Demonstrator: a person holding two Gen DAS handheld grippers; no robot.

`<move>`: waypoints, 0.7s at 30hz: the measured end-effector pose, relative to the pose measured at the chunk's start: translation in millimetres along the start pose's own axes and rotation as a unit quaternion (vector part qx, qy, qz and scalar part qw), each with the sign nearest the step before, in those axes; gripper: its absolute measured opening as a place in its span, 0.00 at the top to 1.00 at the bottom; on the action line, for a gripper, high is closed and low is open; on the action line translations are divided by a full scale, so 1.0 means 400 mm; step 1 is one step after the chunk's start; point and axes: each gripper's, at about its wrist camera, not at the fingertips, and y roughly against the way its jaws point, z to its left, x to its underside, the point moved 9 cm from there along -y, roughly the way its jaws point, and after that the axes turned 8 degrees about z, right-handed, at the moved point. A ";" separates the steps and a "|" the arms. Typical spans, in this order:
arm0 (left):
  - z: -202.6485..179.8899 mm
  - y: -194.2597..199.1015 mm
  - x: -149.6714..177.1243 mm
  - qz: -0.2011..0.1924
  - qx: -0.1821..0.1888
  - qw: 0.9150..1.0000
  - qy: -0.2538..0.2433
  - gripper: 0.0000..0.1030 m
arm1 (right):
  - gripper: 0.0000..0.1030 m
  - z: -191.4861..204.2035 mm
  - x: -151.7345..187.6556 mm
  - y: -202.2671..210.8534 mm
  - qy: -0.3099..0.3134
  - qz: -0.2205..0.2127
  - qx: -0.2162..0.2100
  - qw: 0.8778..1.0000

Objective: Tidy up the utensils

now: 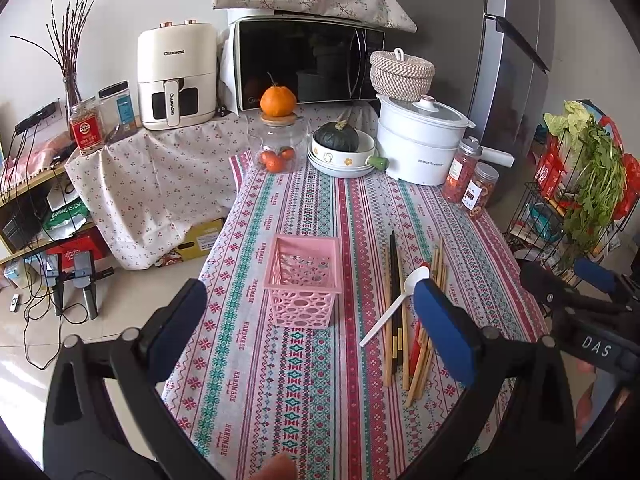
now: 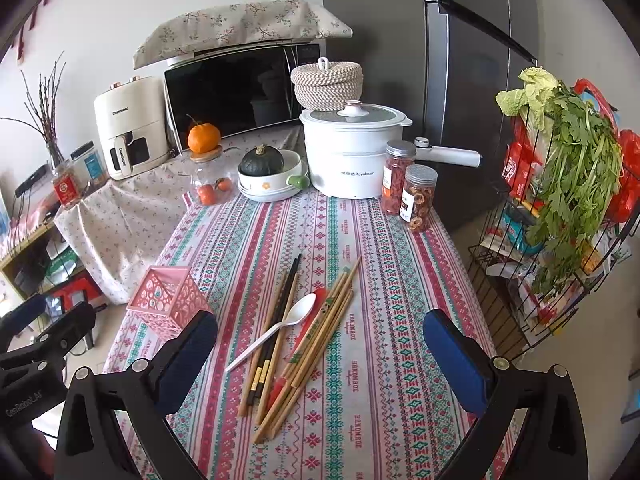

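The loose pile of wooden and black chopsticks (image 2: 296,332) is laid lengthwise ahead between the right gripper's (image 2: 320,344) parted, empty jaws, nearer it than the left gripper (image 1: 310,316), likewise held apart; the pink perforated plastic basket (image 2: 168,300) is left of the pile.

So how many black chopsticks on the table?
2. Both black chopsticks lie side by side in the pile right of the basket. They pass under the white spoon, with wooden chopsticks beside them. Others could be hidden in the pile.
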 end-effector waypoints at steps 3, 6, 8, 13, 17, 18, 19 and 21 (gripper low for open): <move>-0.002 0.001 -0.001 -0.001 0.000 1.000 0.000 0.00 | 0.00 0.000 0.000 0.000 0.000 0.000 0.000 1.000; -0.001 0.000 0.000 0.000 0.000 1.000 0.000 0.00 | 0.00 0.001 0.001 0.000 0.000 0.000 0.000 1.000; -0.001 0.000 0.001 0.000 0.000 1.000 0.000 0.00 | 0.00 0.000 0.001 -0.002 -0.001 0.001 -0.001 1.000; -0.001 0.003 0.001 -0.002 -0.001 1.000 0.001 0.00 | 0.00 0.002 0.004 -0.006 -0.004 0.003 -0.002 1.000; 0.000 0.003 0.002 -0.001 -0.001 1.000 -0.001 0.00 | 0.00 0.002 0.005 -0.007 -0.003 0.004 -0.002 1.000; -0.001 0.001 0.003 0.000 -0.002 1.000 -0.003 0.00 | 0.00 0.002 0.005 -0.006 -0.003 0.004 -0.002 1.000; -0.001 0.001 0.003 -0.001 -0.002 1.000 -0.002 0.00 | 0.00 0.003 0.006 -0.007 -0.003 0.004 -0.004 1.000; -0.001 0.001 0.002 -0.001 -0.002 1.000 -0.003 0.00 | 0.00 0.006 0.006 -0.008 -0.003 0.004 -0.004 1.000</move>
